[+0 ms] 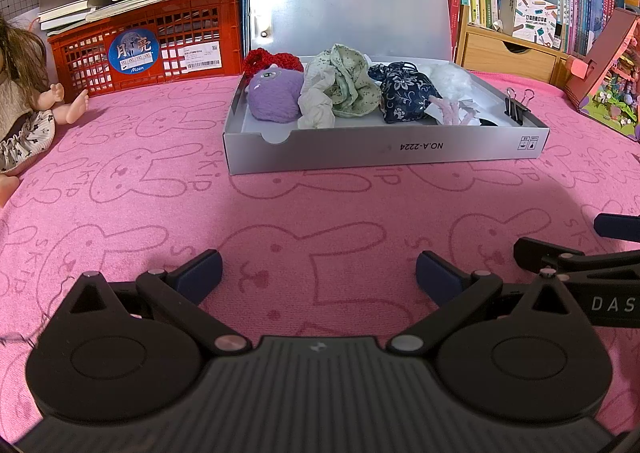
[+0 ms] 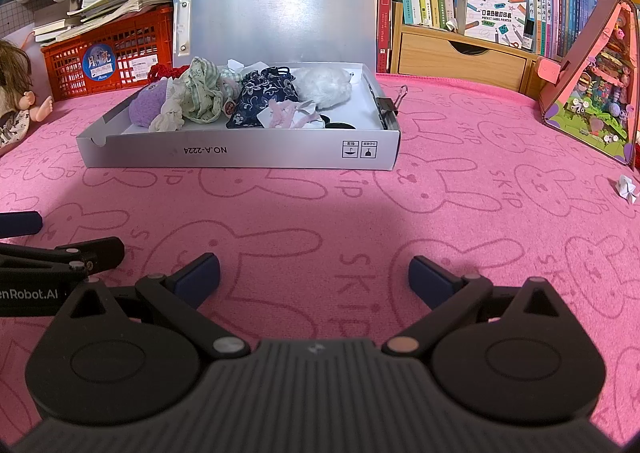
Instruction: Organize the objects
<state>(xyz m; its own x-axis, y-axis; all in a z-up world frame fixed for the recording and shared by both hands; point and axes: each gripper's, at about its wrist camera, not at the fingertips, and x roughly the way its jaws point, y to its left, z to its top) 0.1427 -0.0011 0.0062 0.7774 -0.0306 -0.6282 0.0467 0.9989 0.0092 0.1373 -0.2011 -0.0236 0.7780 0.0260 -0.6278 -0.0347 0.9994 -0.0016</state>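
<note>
A grey box [image 1: 384, 151] [image 2: 240, 151] with its lid raised stands on the pink cloth ahead of both grippers. In it lie a purple plush [image 1: 274, 97] [image 2: 146, 105], a green floral cloth [image 1: 348, 87] [image 2: 202, 93], a navy floral pouch [image 1: 402, 97] [image 2: 262, 97], a white fluffy ball [image 2: 326, 87] and pink strips [image 1: 452, 111] [image 2: 286, 115]. A black binder clip [image 1: 516, 107] [image 2: 390, 103] sits on the box's right wall. My left gripper [image 1: 318, 273] is open and empty, well short of the box. My right gripper [image 2: 314, 273] is open and empty beside it.
A red crate [image 1: 148, 49] with books on top stands back left, and a doll [image 1: 24, 109] lies at the left edge. A wooden drawer unit [image 2: 460, 53] and a pink toy house [image 2: 592, 89] stand at the right. A small folded paper [image 2: 626, 189] lies far right.
</note>
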